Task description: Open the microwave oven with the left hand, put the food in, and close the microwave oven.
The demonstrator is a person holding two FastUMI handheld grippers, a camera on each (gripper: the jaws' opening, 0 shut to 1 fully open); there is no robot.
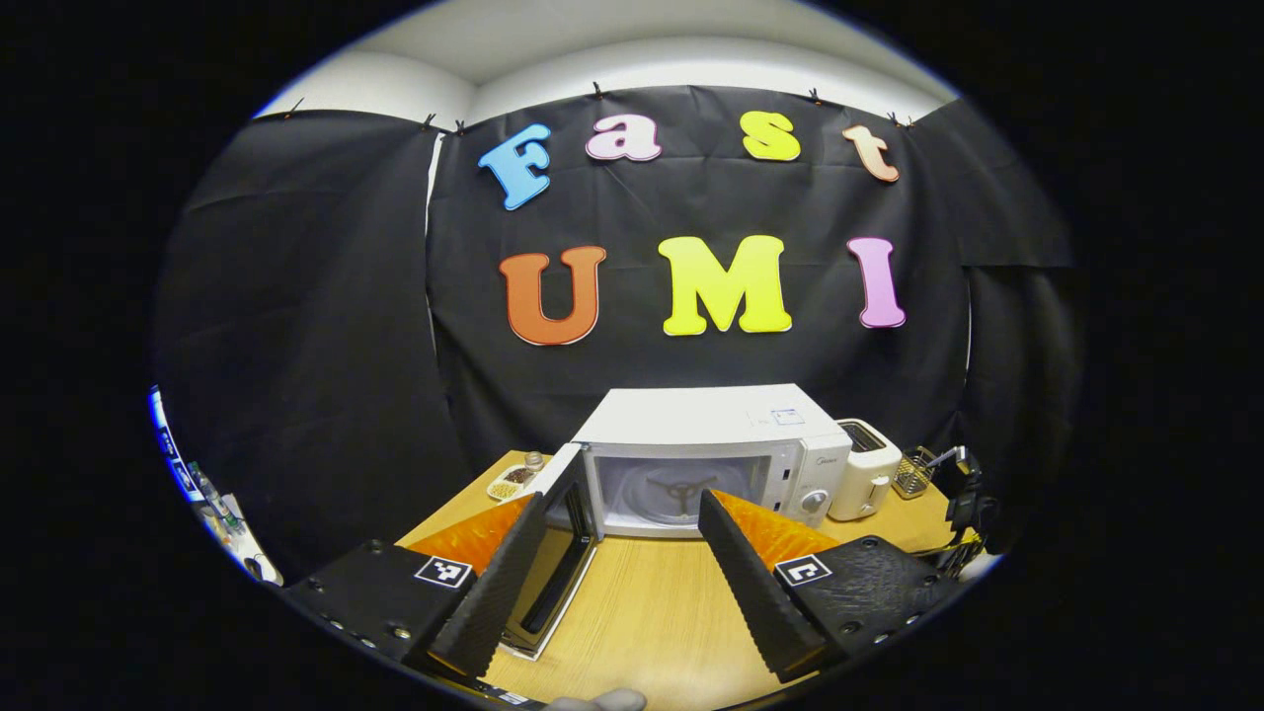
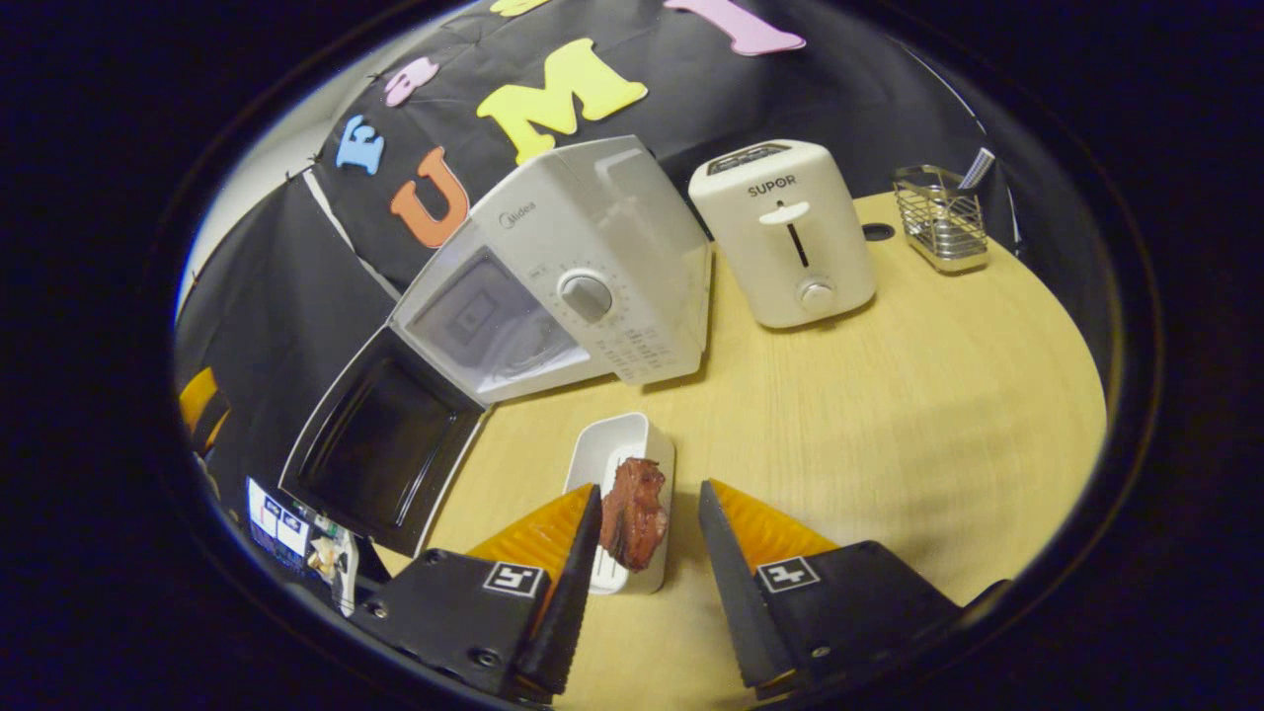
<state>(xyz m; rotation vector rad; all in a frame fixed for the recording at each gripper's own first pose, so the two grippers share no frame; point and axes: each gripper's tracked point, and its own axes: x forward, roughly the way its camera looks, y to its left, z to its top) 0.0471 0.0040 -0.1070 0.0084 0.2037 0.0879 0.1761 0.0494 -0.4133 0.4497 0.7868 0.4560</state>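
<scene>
The white microwave (image 1: 711, 434) stands at the back of the wooden table with its door (image 1: 563, 563) swung wide to the left, and the cavity (image 1: 681, 489) shows a turntable ring. My left gripper (image 1: 624, 497) is open in front of it, its left finger beside the door's inner face, gripping nothing. In the right gripper view the microwave (image 2: 573, 286) and its open door (image 2: 385, 449) sit upper left. A red-brown piece of food (image 2: 634, 513) lies in a small white tray (image 2: 607, 449). My right gripper (image 2: 648, 491) is open, its fingers on either side of the food.
A white toaster (image 1: 864, 469) (image 2: 785, 232) stands right of the microwave, then a wire basket (image 1: 913, 472) (image 2: 938, 217). A small dish and a jar (image 1: 513, 481) sit left of the microwave. Bare wooden tabletop (image 2: 889, 415) lies to the right of the tray.
</scene>
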